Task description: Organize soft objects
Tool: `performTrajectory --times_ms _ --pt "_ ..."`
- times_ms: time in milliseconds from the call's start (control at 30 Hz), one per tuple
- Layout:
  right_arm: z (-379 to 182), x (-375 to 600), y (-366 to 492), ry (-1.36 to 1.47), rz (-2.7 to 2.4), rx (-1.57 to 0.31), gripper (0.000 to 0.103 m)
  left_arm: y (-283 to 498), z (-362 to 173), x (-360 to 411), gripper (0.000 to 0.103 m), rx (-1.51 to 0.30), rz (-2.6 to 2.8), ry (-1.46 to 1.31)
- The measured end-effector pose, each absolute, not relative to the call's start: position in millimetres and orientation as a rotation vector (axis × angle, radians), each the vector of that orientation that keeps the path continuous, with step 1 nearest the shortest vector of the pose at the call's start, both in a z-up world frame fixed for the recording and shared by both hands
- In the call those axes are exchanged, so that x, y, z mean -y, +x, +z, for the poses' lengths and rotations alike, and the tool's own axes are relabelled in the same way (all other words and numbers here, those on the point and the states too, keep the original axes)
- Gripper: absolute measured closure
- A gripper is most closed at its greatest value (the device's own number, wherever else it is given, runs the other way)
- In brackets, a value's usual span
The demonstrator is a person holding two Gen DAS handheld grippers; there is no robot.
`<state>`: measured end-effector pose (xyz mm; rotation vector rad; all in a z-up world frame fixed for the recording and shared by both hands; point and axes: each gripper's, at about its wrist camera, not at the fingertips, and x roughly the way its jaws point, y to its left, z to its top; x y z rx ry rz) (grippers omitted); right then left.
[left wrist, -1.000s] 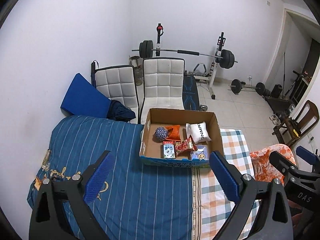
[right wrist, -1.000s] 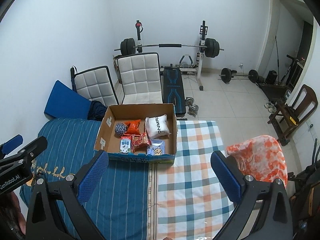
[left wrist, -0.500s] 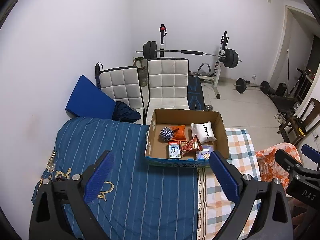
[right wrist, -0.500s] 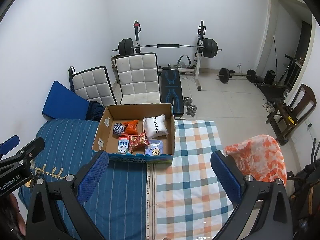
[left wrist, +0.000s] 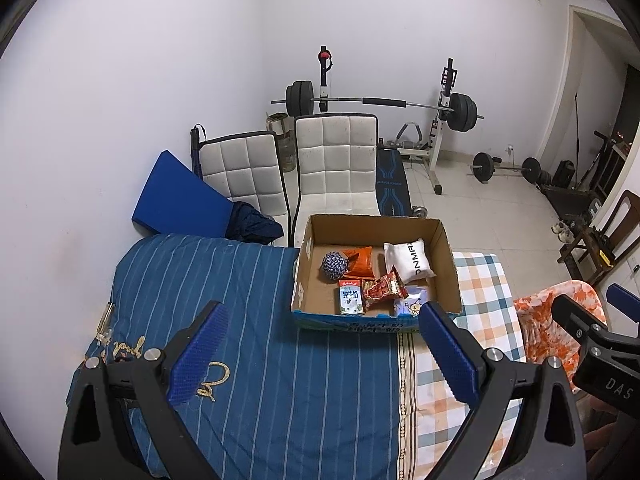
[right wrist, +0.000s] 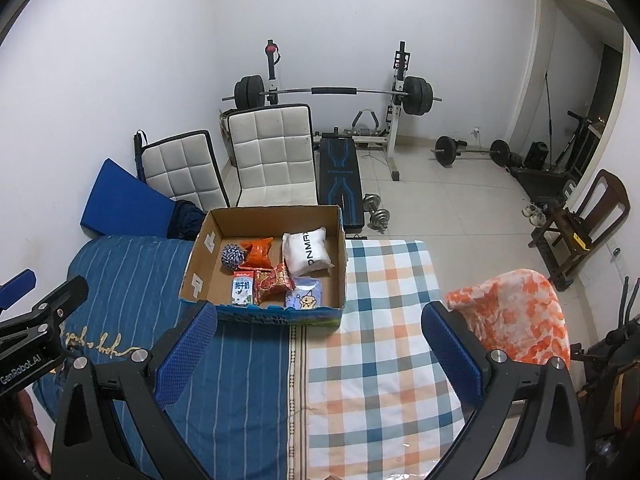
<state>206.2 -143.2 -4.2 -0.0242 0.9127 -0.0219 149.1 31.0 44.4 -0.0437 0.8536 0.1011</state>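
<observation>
Bed (left wrist: 280, 380): striped blue cover beside checked cloth (right wrist: 380, 320).
Box (left wrist: 444, 256): open, far end of bed, across the seam.
Contents, 6: pillow (left wrist: 410, 261), orange bag (left wrist: 360, 261), red packet (left wrist: 385, 288), carton (left wrist: 350, 297), pale pouch (left wrist: 410, 304), rope ball (left wrist: 334, 266).
Left gripper (left wrist: 320, 354), right gripper (right wrist: 316, 354): spread wide, nothing held, well short of box.
Risk: packets overlapping, so likely pinching 2 at once; slippery wrappers.
Unclear: pouch partly hidden behind left finger; print unreadable.
</observation>
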Motion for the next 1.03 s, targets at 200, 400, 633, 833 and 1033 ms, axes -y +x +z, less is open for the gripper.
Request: performTrajectory --times_ms 200,400,633,833,1033 --pt "-6.7 144.3 204.7 -0.024 -0.022 -0.907 0.0 149.0 43.1 -34.6 0.005 -0.856 0.102 -0.043" --pt "-9.4 143.1 205.5 -0.027 -0.02 -0.909 0.0 148.0 42.3 -35.0 0.005 -0.854 0.104 -0.038" --pt "-9.1 143.4 205.2 -0.026 -0.02 -0.908 0.0 148.0 42.1 -35.2 0.005 -0.855 0.102 -0.038" --pt "-9.2 142.9 205.9 -0.027 -0.024 -0.907 0.0 148.6 41.9 -36.4 0.005 -0.853 0.104 -0.037" --pt "-9.4 142.8 205.5 -0.027 -0.028 -0.905 0.0 148.2 42.5 -35.5 0.005 -0.851 0.099 -0.037"
